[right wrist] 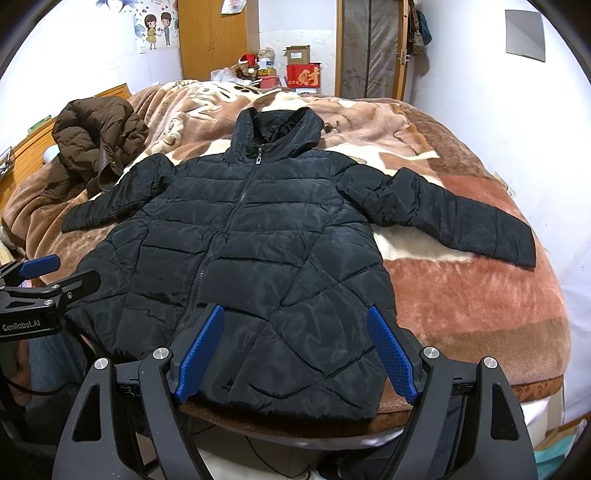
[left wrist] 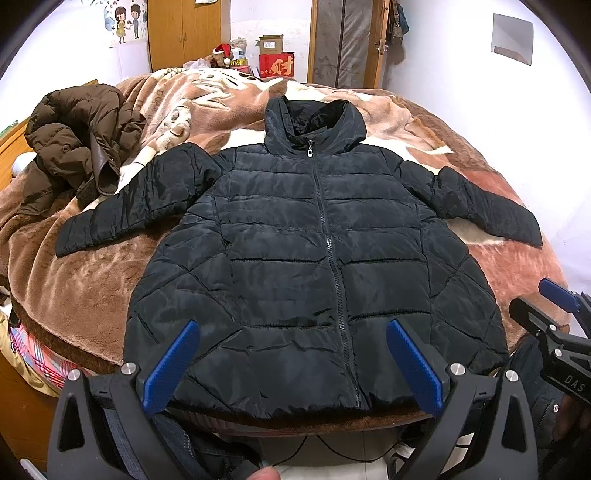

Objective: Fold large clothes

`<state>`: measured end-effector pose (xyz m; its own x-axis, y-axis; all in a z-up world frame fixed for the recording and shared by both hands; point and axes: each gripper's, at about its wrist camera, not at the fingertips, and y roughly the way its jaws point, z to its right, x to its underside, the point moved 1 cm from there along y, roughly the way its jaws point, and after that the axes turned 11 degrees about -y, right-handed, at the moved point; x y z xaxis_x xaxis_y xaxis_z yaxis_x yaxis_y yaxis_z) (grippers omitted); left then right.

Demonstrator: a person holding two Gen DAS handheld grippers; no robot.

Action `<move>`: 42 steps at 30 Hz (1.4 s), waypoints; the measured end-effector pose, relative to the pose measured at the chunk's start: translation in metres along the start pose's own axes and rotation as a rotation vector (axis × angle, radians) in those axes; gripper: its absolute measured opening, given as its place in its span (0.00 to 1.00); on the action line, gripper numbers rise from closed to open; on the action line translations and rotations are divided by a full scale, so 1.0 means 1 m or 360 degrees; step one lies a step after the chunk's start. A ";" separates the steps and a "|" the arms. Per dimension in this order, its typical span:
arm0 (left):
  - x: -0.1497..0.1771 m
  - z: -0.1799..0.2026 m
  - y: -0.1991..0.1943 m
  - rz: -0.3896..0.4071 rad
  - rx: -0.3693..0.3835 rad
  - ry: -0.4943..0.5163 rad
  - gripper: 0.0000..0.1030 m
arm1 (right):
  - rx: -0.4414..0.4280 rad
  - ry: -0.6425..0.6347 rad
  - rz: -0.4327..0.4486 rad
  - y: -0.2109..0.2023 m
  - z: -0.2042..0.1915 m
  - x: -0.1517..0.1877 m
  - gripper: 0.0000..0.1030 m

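A black quilted hooded jacket (left wrist: 295,236) lies flat and zipped, front up, on the bed, sleeves spread to both sides; it also shows in the right wrist view (right wrist: 251,240). My left gripper (left wrist: 291,336) is open and empty, hovering above the jacket's hem at the bed's near edge. My right gripper (right wrist: 295,332) is open and empty, above the hem's right part. The right gripper shows at the right edge of the left wrist view (left wrist: 554,317), and the left gripper shows at the left edge of the right wrist view (right wrist: 40,288).
A brown fleece blanket (left wrist: 92,280) covers the bed. A crumpled brown puffer coat (left wrist: 81,140) lies at the far left, also in the right wrist view (right wrist: 96,144). Boxes (left wrist: 277,62) and a wooden wardrobe (left wrist: 181,33) stand beyond the bed. A cable (left wrist: 332,450) hangs below the bed edge.
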<state>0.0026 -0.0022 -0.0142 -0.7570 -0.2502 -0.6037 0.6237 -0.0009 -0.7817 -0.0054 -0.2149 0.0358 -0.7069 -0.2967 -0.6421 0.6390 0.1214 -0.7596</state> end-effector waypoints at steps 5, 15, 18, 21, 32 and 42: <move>0.000 0.000 0.000 -0.0001 0.0000 -0.0001 0.99 | 0.0000 0.0001 0.0000 0.000 -0.001 0.000 0.77; 0.001 0.000 0.000 -0.0002 0.0002 -0.0001 0.99 | 0.0001 0.0000 -0.0005 0.001 -0.001 0.000 0.77; 0.002 0.000 0.000 -0.0002 0.0004 -0.0001 0.99 | 0.0001 0.0001 -0.0009 0.001 -0.003 0.000 0.77; 0.002 0.000 0.000 -0.0005 0.0003 -0.0002 0.99 | 0.0002 -0.0001 -0.0010 0.002 -0.003 0.000 0.77; 0.001 0.000 0.000 -0.0006 0.0003 -0.0004 0.99 | 0.0002 0.0000 -0.0012 0.003 -0.002 0.000 0.77; 0.004 0.001 0.001 -0.0010 0.0004 -0.0008 0.99 | 0.0001 -0.0001 -0.0015 0.004 -0.004 -0.001 0.77</move>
<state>-0.0003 -0.0039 -0.0172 -0.7599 -0.2547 -0.5980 0.6194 -0.0048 -0.7850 -0.0039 -0.2103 0.0331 -0.7128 -0.2986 -0.6346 0.6323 0.1180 -0.7657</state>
